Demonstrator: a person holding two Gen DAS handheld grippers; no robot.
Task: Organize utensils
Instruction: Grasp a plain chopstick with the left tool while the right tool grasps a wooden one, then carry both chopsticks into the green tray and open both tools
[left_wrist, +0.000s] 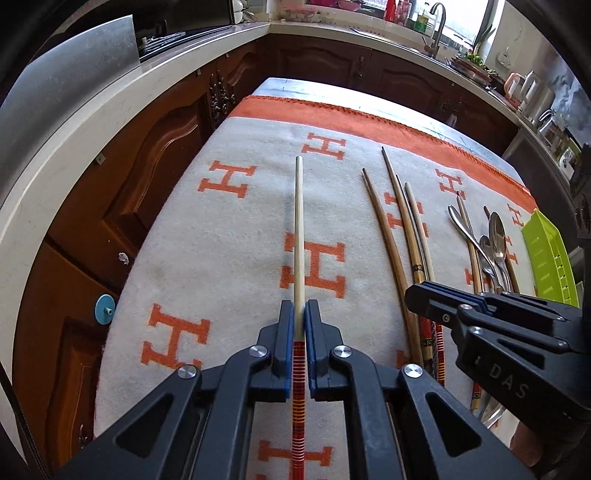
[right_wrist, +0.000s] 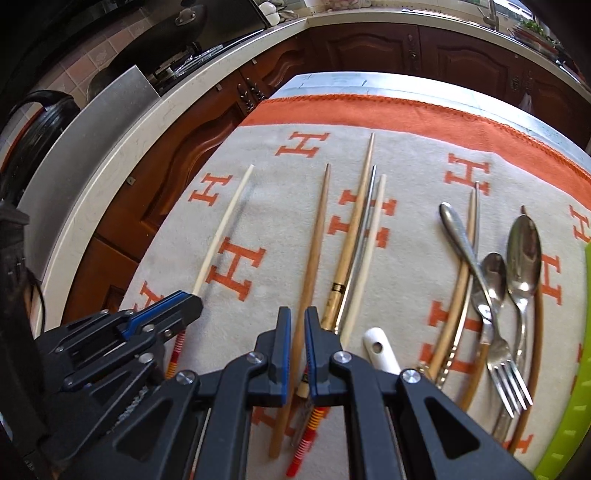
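A: What does the left claw (left_wrist: 299, 314) hold?

B: Its jaws are closed on a pale chopstick (left_wrist: 299, 236) with a red striped end. The chopstick points away from the camera, over the cloth (left_wrist: 207, 229) with orange letters that covers the desk.

A: And the right claw (right_wrist: 297, 325)?

B: Its jaws are nearly together, just above a brown wooden chopstick (right_wrist: 317, 236) that lies on the cloth. I cannot tell if the pads really press on it.

A: Where are the other utensils?

B: Just to the right of the brown chopstick, three more chopsticks (right_wrist: 354, 236) lie close together, almost parallel. Further right there is a mixed pile: spoons (right_wrist: 522, 254), a fork (right_wrist: 508, 376) and some more chopsticks under them, crossing each other. A white handle (right_wrist: 380, 350) shows near the right claw.

A: Is there a container?

B: A green plastic tray (left_wrist: 550, 254) stands at the right edge of the desk, just beside the pile.
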